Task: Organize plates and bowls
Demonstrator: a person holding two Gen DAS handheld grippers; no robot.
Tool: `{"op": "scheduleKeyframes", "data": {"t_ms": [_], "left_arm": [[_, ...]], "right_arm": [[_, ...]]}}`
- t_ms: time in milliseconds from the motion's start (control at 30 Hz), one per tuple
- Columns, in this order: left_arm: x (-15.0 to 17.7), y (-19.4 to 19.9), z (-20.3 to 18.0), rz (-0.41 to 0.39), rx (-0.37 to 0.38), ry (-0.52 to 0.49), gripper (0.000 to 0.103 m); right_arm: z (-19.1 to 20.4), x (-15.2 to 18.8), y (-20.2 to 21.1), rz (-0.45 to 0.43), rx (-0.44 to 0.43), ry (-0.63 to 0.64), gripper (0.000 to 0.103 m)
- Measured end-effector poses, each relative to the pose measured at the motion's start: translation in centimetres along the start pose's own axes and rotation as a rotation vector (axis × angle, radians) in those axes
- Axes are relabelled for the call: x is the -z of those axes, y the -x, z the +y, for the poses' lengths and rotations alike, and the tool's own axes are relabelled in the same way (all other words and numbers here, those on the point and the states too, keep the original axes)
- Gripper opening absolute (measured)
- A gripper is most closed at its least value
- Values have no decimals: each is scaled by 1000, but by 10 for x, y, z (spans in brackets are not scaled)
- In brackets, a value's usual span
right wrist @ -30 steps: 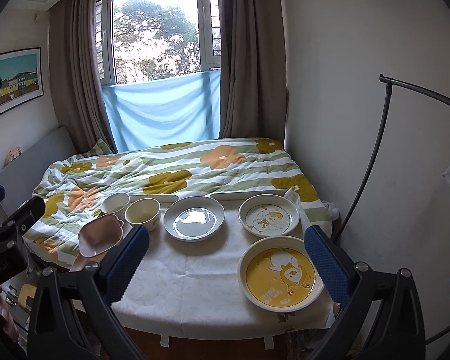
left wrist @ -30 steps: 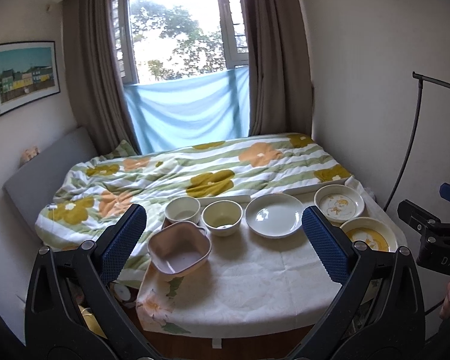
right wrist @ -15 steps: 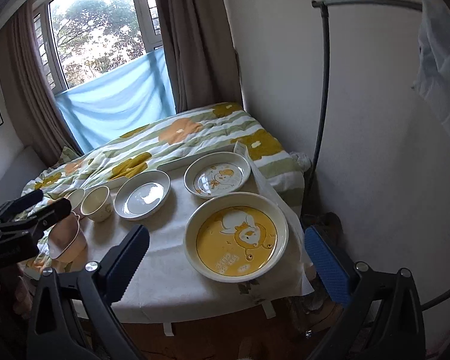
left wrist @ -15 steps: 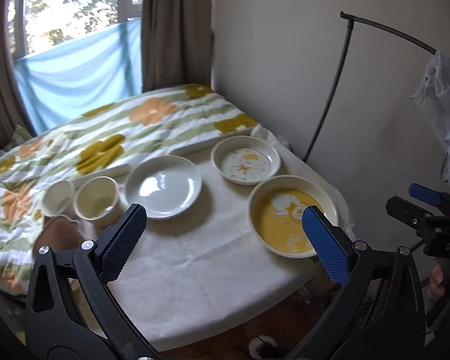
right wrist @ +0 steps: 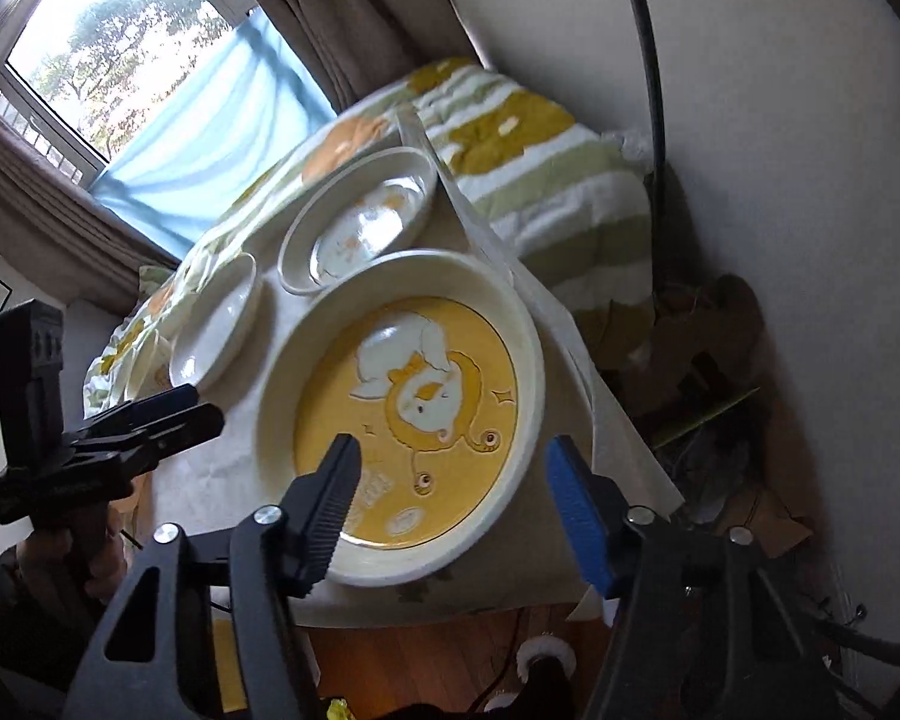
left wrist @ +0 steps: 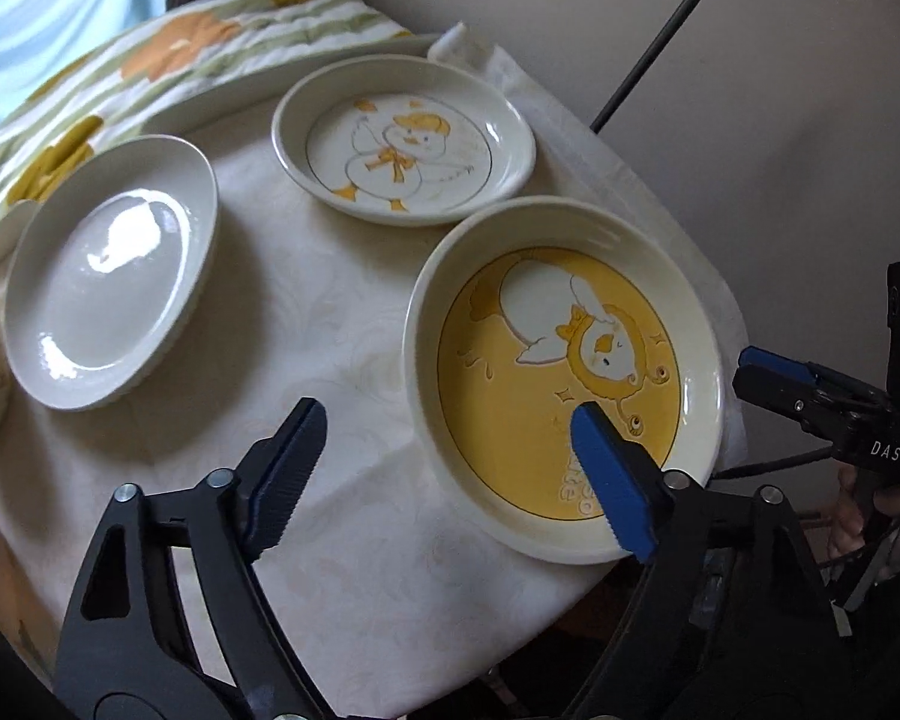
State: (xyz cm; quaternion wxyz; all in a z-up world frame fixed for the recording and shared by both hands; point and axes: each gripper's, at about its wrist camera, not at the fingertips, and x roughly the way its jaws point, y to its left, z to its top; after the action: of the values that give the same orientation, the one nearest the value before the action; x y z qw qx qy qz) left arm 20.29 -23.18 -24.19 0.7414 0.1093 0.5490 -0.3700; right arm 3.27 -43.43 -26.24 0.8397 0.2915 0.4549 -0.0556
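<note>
lying on one tablecloth [left wrist: 306,312]: three plates [left wrist: 111,276]

Looking like a home bedroom: floral quilt [right wrist: 528,162] lying on a bed, brown curtains [right wrist: 330,6] hanging beside a window [right wrist: 108,54], cloth-covered table [left wrist: 306,312] standing alongside.

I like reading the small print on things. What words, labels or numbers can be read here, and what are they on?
"DAS": white letters on the black body of the right gripper.
Yellow plate: white lettering near its front rim, partly hidden by a finger and too blurred to read.
Nothing else readable.
</note>
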Motion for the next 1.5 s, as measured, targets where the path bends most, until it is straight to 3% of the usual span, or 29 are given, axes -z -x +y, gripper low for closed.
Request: {"op": "scheduleKeyframes", "data": {"t_ms": [133, 300, 367, 533, 933, 1133, 1367, 1500], "left_arm": [[-5, -28, 5, 73, 4, 11, 57], [-8, -44, 10, 115, 20, 41, 24], [-9, -48, 10, 123, 28, 51, 19], [-11, -55, 9, 141, 20, 60, 16], [-25, -59, -24, 144, -98, -61, 17], [-22, -51, -33, 132, -100, -60, 17], [-6, -8, -8, 64, -104, 6, 17], [8, 27, 8, 4, -143, 73, 17]], "right_arm": [[-11, -5, -13, 41, -30, -4, 49], [-19, -10, -25, 77, -54, -15, 33], [-21, -12, -28, 83, -53, -19, 30], [-26, -16, -38, 93, -48, -39, 16], [-18, -20, -39, 114, 2, -3, 16], [-16, -23, -37, 113, 7, 2, 16], [11, -30, -28, 111, -12, 99, 16], [41, -36, -26, 130, -55, 181, 16]]}}
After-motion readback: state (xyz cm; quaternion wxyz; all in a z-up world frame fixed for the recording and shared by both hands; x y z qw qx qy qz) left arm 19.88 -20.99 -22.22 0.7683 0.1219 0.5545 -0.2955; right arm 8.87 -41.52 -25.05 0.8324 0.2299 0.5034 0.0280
